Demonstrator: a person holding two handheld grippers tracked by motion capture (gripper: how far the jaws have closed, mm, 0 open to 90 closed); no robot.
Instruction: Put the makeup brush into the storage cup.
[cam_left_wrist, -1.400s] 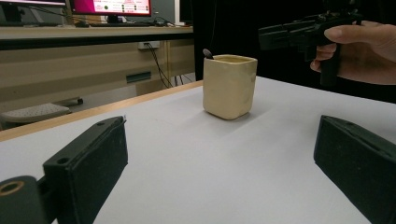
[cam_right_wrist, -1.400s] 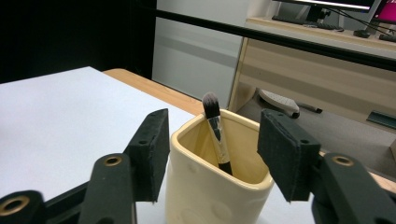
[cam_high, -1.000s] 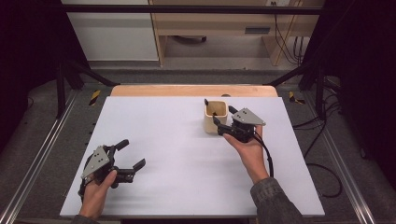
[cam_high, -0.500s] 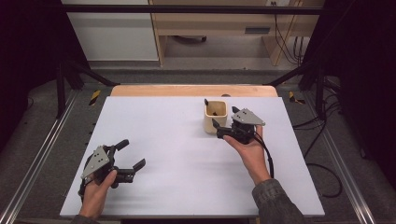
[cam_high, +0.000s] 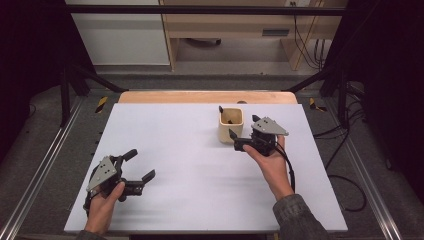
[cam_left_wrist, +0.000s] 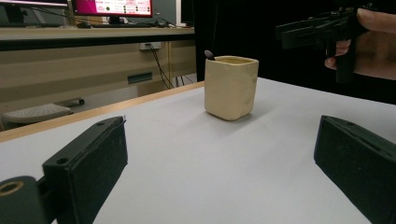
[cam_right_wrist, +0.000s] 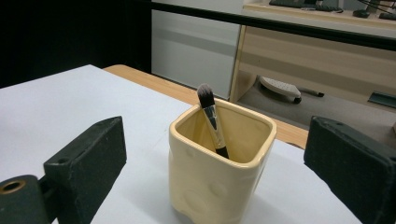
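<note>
Right gripper (cam_high: 242, 133) is sitting low over the white surface (cam_high: 200, 165), jaws wide apart, having just been opening. Cream square cup (cam_right_wrist: 219, 172) is standing upright between the jaws and just ahead of them, pads not pressing on it, gaps showing on both sides in the right gripper view. Makeup brush (cam_right_wrist: 212, 122) is leaning inside the cup, bristles up, poking above the rim on the side away from the jaws. Past the cup, the surface is running out soon to its wooden far edge (cam_high: 200, 96), so little room ahead; lots of bare surface to the jaws' left.

Left gripper (cam_high: 140, 167) is resting near the surface's front edge, jaws apart and holding nothing. Ahead of those jaws, open white surface is stretching all the way to the cup, well apart, with the right gripper beside it.
</note>
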